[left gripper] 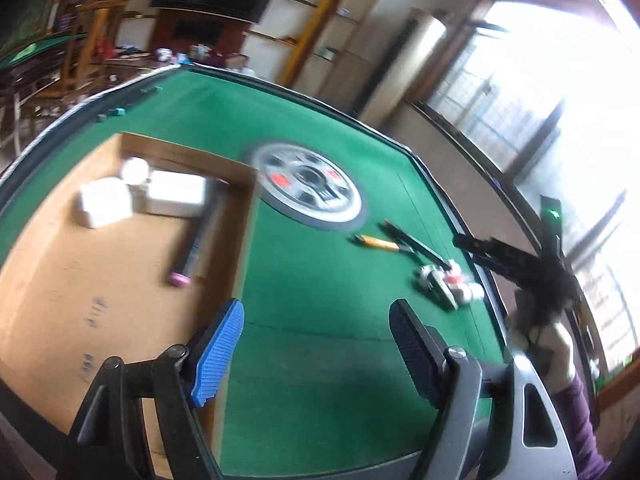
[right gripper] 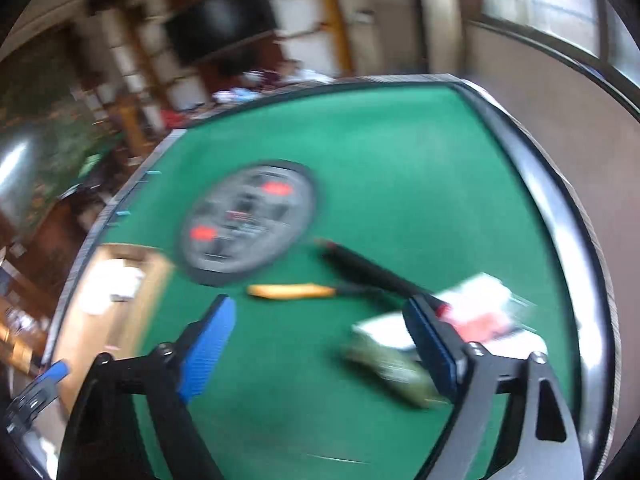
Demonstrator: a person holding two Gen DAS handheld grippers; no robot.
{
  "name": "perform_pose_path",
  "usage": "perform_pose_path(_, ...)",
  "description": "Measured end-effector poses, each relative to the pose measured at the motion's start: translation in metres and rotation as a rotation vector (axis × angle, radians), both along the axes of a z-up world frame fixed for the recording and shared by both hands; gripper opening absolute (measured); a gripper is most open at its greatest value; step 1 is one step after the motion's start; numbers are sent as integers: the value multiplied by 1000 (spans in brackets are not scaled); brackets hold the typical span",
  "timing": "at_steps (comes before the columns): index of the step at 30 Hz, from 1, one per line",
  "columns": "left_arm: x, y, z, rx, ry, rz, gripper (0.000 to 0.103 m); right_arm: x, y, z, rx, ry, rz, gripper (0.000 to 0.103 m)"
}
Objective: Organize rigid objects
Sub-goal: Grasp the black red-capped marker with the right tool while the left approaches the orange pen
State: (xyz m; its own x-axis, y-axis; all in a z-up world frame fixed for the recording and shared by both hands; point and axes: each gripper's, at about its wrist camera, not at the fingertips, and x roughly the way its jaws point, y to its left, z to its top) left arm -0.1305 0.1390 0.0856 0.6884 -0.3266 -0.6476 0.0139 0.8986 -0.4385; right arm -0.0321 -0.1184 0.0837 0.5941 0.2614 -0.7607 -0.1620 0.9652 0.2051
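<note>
A cardboard box (left gripper: 72,280) lies on the green table (left gripper: 320,280) at the left. It holds white boxes (left gripper: 106,200) and a dark tube with a pink cap (left gripper: 196,248). On the felt to the right lie a yellow-handled tool (left gripper: 378,242), a black stick (left gripper: 416,242) and small white, red and olive packets (left gripper: 444,282). My left gripper (left gripper: 316,336) is open and empty above the felt beside the box edge. My right gripper (right gripper: 320,332) is open and empty, above the felt near the yellow-handled tool (right gripper: 292,291), the black stick (right gripper: 372,272) and the packets (right gripper: 472,312).
A round silver panel (left gripper: 312,184) with red buttons sits in the table's middle; it also shows in the right wrist view (right gripper: 248,220). The table has a raised dark rim (left gripper: 460,208). Shelves, a dark screen and bright windows stand behind.
</note>
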Motion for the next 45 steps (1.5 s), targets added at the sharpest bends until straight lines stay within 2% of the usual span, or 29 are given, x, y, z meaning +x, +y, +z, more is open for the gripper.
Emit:
perform_pose_path(3, 3, -28, -7, 22, 33, -68, 78, 0, -37, -13, 7, 21, -72, 81)
perform_pose_path(7, 3, -45, -10, 38, 50, -89, 78, 12, -39, -19, -7, 32, -71, 81)
perform_pose_path(10, -1, -48, -7, 54, 43, -82, 78, 25, -18, -21, -43, 42, -42, 81)
perform_pose_path(13, -4, -49, -5, 66, 36, -69, 78, 38, 12, -22, 4, 67, 62, 80)
perform_pose_path(16, -5, -50, -5, 65, 38, -71, 78, 59, 36, -28, 64, 137, 142, 80)
perform_pose_path(19, -9, -49, -4, 69, 32, -77, 79, 82, 60, -41, 51, 203, 193, 80)
perform_pose_path(21, -12, -46, -3, 67, 29, -75, 78, 95, 69, -51, -13, 234, 172, 80)
perform_pose_path(24, -10, -40, -6, 57, 34, -62, 78, 95, 79, -47, -74, 247, 165, 80)
perform_pose_path(27, -6, -37, -10, 34, 44, -62, 78, 83, 86, -43, -87, 290, 172, 80)
perform_pose_path(28, -5, -38, -12, 26, 49, -67, 78, 81, 90, -43, -81, 298, 185, 80)
perform_pose_path(30, -4, -40, -17, 16, 59, -83, 78, 71, 88, -61, -8, 379, 228, 81)
perform_pose_path(32, -4, -42, -18, 13, 63, -98, 78, 64, 93, -61, -10, 374, 244, 80)
perform_pose_path(33, -5, -42, -18, 17, 60, -100, 78, 62, 95, -61, 32, 392, 277, 79)
perform_pose_path(34, -6, -42, -18, 21, 55, -98, 78, 58, 93, -55, 75, 381, 297, 79)
perform_pose_path(35, -6, -41, -17, 22, 53, -94, 78, 56, 92, -48, 77, 342, 301, 79)
perform_pose_path(37, -6, -39, -18, 12, 55, -91, 78, 56, 95, -40, -7, 268, 285, 79)
perform_pose_path(41, -4, -41, -22, 1, 68, -97, 78, 63, 95, -43, -148, 176, 244, 79)
perform_pose_path(42, -3, -43, -23, 2, 75, -101, 78, 66, 93, -48, -161, 175, 237, 79)
perform_pose_path(44, -4, -44, -23, 5, 77, -108, 78, 75, 87, -63, -142, 246, 215, 79)
perform_pose_path(45, -4, -44, -23, 7, 72, -108, 78, 72, 86, -62, -144, 222, 215, 79)
